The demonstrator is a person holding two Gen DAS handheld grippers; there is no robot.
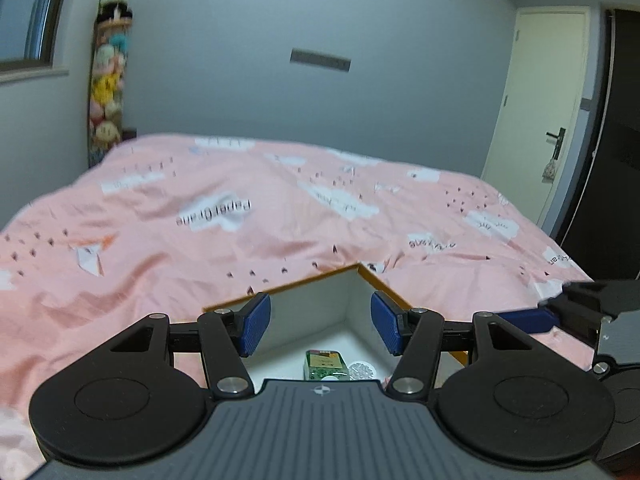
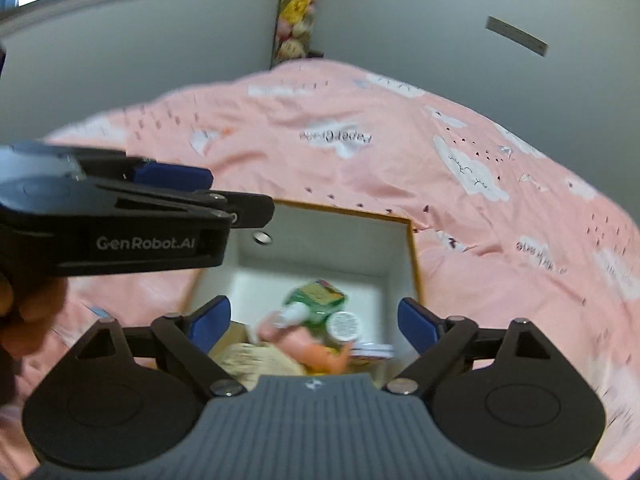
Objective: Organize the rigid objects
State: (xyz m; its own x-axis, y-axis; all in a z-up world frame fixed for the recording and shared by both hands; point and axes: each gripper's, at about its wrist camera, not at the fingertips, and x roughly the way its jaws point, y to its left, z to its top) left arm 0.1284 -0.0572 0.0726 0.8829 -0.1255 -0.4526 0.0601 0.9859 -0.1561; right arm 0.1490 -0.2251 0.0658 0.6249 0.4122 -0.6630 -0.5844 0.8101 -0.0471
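A white box with an orange rim point(image 1: 280, 286) lies on the pink bed. Inside it in the left wrist view are a green packet point(image 1: 322, 364) and a round white lid point(image 1: 362, 370). My left gripper point(image 1: 320, 324) hangs above the box's far corner, open, with nothing between its pads. The right wrist view looks down into the box point(image 2: 412, 256), which holds the green packet point(image 2: 320, 298), a white-capped jar point(image 2: 343, 325), a pink object point(image 2: 304, 344) and something beige point(image 2: 256, 360), all blurred. My right gripper point(image 2: 314, 322) is open above them and grips nothing.
The pink cloud-print duvet point(image 1: 240, 220) covers the bed around the box. A column of plush toys point(image 1: 108, 80) stands in the far corner and a white door point(image 1: 536, 100) is at the right. A hand point(image 2: 24, 312) holds the left gripper's body point(image 2: 120, 216).
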